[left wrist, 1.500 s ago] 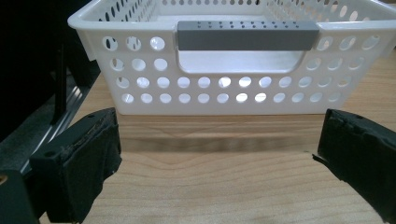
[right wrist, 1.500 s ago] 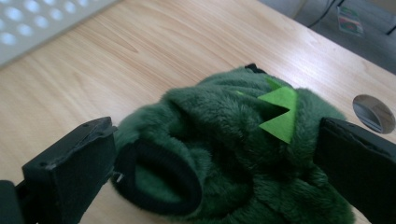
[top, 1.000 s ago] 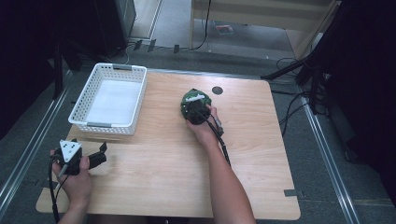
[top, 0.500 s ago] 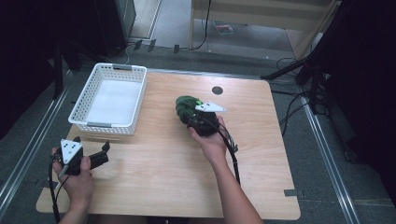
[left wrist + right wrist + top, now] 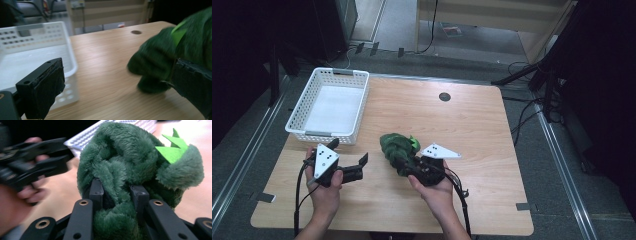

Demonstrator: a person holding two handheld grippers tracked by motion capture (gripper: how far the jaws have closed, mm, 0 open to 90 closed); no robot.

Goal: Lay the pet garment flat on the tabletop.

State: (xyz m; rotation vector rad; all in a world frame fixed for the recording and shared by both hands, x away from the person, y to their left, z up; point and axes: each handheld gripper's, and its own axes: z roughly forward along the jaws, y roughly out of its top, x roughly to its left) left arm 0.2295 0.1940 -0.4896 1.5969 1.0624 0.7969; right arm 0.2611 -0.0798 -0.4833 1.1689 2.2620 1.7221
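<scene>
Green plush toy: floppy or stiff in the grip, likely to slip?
Probably floppy: the plush bulges around the right tool pinching it. Likely light, since one fold carries it. Slip seems unlikely, as fuzzy pile wraps both pads.

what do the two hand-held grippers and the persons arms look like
Both are black. The left hand-held gripper and the right hand-held gripper each carry a pale three-cornered plate with dark dots on top and trail a black cable. The jaws are flat black bars with dark pads and round bolt holes. The forearms are bare, no sleeves showing.

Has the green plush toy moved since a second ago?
Yes. The green plush toy, clamped in the right gripper, has come toward the table's near edge, away from the dark round grommet.
</scene>
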